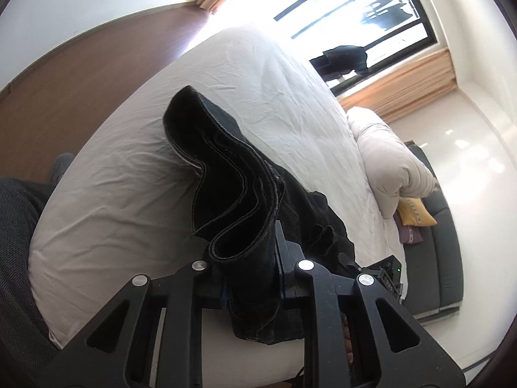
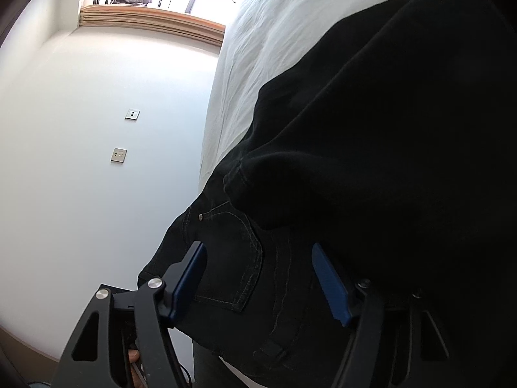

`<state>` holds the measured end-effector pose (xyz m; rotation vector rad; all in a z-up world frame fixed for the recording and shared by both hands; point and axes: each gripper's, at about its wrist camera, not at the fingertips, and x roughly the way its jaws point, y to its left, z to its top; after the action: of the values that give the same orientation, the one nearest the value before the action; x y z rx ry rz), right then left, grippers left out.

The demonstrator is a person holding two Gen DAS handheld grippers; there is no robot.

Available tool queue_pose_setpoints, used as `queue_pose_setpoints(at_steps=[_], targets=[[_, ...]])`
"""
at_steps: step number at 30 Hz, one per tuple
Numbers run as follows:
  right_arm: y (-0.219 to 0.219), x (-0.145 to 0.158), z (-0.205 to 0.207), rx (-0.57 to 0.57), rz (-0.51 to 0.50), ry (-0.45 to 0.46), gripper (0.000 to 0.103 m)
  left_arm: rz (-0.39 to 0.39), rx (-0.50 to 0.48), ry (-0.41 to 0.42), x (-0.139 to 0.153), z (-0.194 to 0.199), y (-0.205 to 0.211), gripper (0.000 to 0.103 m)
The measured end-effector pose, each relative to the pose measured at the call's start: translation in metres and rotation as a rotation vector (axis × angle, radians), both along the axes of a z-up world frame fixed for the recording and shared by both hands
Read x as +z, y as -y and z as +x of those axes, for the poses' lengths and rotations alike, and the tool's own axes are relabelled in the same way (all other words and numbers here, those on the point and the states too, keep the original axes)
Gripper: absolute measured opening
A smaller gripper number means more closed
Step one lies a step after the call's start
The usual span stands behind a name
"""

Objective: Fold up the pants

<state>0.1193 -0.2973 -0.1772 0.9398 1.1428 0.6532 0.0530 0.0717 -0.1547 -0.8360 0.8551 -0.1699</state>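
Left wrist view, from the left: a wooden panel (image 1: 64,97) sits behind a bed (image 1: 129,194) covered in a creased pale sheet. At centre, the left gripper (image 1: 250,278) is clamped on the black pants (image 1: 232,194); the stitched hems of both legs stand bunched between its jaws, lifted off the sheet, while the rest of the cloth trails down to the right. Further right, a rolled pale duvet (image 1: 387,168) lies at the bed's edge, with a yellow cushion (image 1: 415,215) beside it on a grey sofa (image 1: 442,242). A barred window (image 1: 355,9) is at upper right.

Right wrist view, from the left: a white wall (image 2: 80,194) carries two sockets (image 2: 119,155). The right gripper (image 2: 258,278) has its blue pads (image 2: 189,278) spread wide over the pants' back pocket (image 2: 232,258). The cloth lies between the pads, but they do not press it. The pants heap up to the right, draped over the bed edge.
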Motion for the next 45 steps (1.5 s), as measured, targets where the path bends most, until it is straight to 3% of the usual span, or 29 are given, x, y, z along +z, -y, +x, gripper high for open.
queue_pose_setpoints(at_steps=[9,14,17,22,26,31,37,39,41,42,44,45], targets=[[-0.001,0.002,0.004,0.001,-0.007,-0.015,0.071,0.082,-0.076,0.051,0.044,0.015,0.038,0.018],[0.009,0.033,0.010,0.023,-0.031,0.028,0.081,0.152,-0.172,0.096,0.075,0.030,0.090,0.018],[0.026,0.056,0.018,0.053,-0.016,0.079,0.084,0.195,-0.273,0.124,0.088,0.043,0.145,0.018],[0.062,0.085,0.032,0.084,0.021,0.136,0.090,0.274,-0.433,0.142,0.091,0.061,0.230,0.018],[0.086,0.100,0.038,0.116,0.017,0.185,0.099,0.315,-0.559,0.115,0.076,0.062,0.292,0.018],[0.102,0.093,0.044,0.121,-0.027,0.156,0.099,0.394,-0.681,0.120,0.068,0.048,0.342,0.018],[0.111,0.079,0.044,0.157,-0.082,0.120,0.098,0.508,-0.755,0.161,0.075,0.036,0.386,0.016],[0.112,0.070,0.048,0.175,-0.141,0.084,0.094,0.541,-0.772,0.173,0.074,0.029,0.394,0.016],[0.110,0.066,0.049,0.200,-0.191,0.077,0.067,0.561,-0.786,0.172,0.071,0.027,0.398,0.016],[0.111,0.066,0.050,0.208,-0.212,0.079,0.062,0.567,-0.788,0.168,0.070,0.030,0.401,0.015],[0.111,0.064,0.050,0.223,-0.265,0.094,0.031,0.572,-0.796,0.155,0.066,0.028,0.406,0.014],[0.112,0.063,0.049,0.225,-0.289,0.097,0.026,0.572,-0.798,0.152,0.063,0.030,0.414,0.014]])
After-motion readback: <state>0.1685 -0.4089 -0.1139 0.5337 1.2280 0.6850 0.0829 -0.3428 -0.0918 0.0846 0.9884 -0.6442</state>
